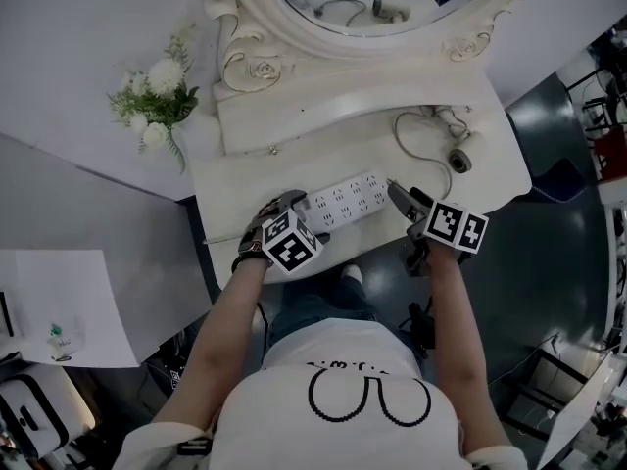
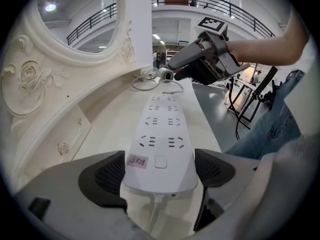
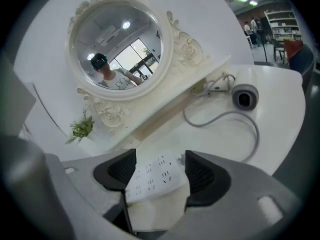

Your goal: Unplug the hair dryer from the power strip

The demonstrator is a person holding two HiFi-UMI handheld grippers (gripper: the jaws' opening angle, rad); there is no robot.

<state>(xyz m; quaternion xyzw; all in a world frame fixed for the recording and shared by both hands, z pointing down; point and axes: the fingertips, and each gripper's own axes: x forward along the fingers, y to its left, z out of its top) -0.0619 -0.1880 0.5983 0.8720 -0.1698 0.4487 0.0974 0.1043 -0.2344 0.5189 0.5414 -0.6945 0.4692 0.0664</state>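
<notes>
A white power strip [image 1: 348, 199] lies on the white dresser top [image 1: 495, 169]. Its near end [image 2: 162, 134] sits between the pads of my left gripper [image 2: 159, 171], which is shut on it. Every socket I can see is empty. My right gripper [image 1: 404, 201] hovers open over the strip's far end [image 3: 152, 176] with nothing between its fingers. The grey hair dryer [image 1: 458, 160] lies at the back right, nozzle toward me [image 3: 245, 96]. Its grey cable [image 3: 252, 129] loops loosely over the top toward the strip. I cannot make out the plug.
An ornate oval mirror [image 1: 372, 8] on a raised shelf [image 1: 343, 101] backs the dresser. A pot of white flowers [image 1: 157, 96] stands at the left. The dresser's front edge runs just below the strip, and the person's legs [image 1: 313, 306] are under it.
</notes>
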